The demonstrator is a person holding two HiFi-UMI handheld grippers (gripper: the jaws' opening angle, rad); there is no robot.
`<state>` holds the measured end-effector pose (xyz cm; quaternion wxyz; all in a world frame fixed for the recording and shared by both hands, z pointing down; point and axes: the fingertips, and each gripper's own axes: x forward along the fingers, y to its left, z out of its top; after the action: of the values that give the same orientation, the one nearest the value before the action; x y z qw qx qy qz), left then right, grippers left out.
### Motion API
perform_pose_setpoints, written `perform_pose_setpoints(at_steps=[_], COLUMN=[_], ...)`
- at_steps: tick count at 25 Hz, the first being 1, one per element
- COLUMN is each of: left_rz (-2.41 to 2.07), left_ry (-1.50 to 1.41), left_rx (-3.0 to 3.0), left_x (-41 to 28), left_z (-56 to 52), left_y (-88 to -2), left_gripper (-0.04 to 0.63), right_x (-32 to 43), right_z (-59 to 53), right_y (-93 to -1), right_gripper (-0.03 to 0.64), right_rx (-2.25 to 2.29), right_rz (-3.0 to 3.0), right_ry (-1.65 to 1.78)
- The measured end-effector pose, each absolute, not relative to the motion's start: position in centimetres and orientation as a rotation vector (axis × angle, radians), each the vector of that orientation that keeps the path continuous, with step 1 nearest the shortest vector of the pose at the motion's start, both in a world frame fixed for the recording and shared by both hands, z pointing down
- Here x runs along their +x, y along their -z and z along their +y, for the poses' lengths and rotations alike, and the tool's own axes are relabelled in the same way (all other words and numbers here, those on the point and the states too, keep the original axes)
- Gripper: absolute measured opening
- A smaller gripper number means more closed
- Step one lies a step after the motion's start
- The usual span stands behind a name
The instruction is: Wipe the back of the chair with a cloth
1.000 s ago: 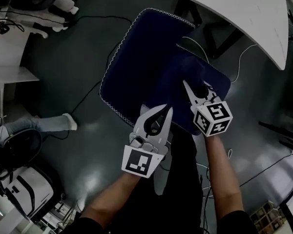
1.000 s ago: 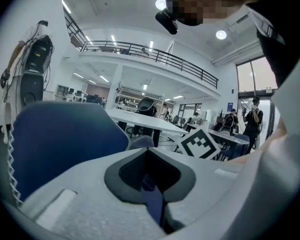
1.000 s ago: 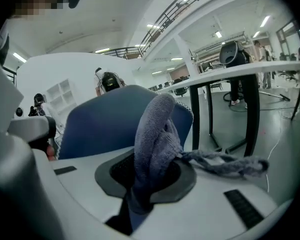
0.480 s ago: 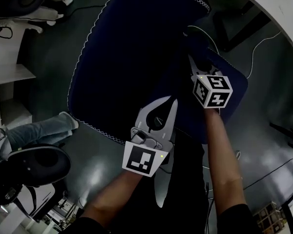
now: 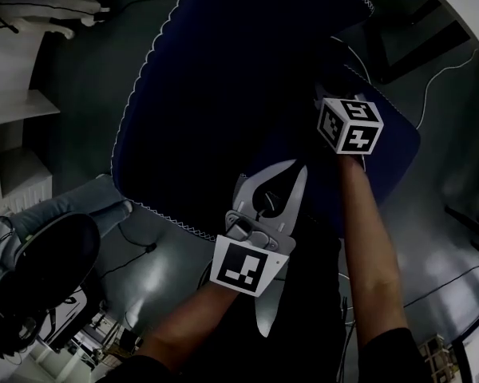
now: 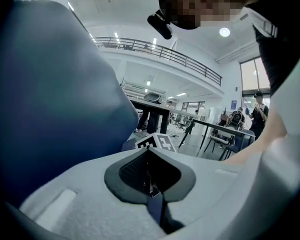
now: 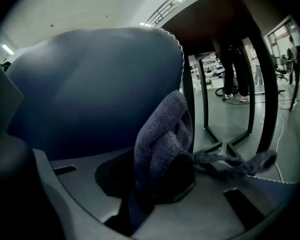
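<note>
Grey-blue knitted cloth point(image 7: 162, 139) is clamped between the jaws of the right gripper point(image 7: 142, 184). It bunches upward, with a loose tail trailing to the right. The cloth sits just beside the scalloped edge of the navy chair back point(image 5: 223, 86). The left gripper point(image 5: 287, 174) hovers near the backrest's lower edge, jaws closed together on nothing.

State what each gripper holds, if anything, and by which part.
The right gripper grips the cloth by a bunched fold. The left gripper, jaws together, holds nothing.
</note>
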<state>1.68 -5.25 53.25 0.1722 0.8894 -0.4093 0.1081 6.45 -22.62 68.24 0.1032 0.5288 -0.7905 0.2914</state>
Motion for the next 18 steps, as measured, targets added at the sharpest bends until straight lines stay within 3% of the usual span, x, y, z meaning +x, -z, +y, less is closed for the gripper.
perform_pose_setpoints(at_steps=[18], left_rz=[-1.18], left_ry=[-0.276], left_rx=[2.43], left_x=[-0.3], left_z=[0.4], left_y=[-49.3], left_gripper=[0.009], right_x=[-3.6], right_z=[-9.7], right_y=[-68.2], right_gripper=[0.074], right_rx=[1.219], right_rz=[-2.374], right_ry=[-0.973])
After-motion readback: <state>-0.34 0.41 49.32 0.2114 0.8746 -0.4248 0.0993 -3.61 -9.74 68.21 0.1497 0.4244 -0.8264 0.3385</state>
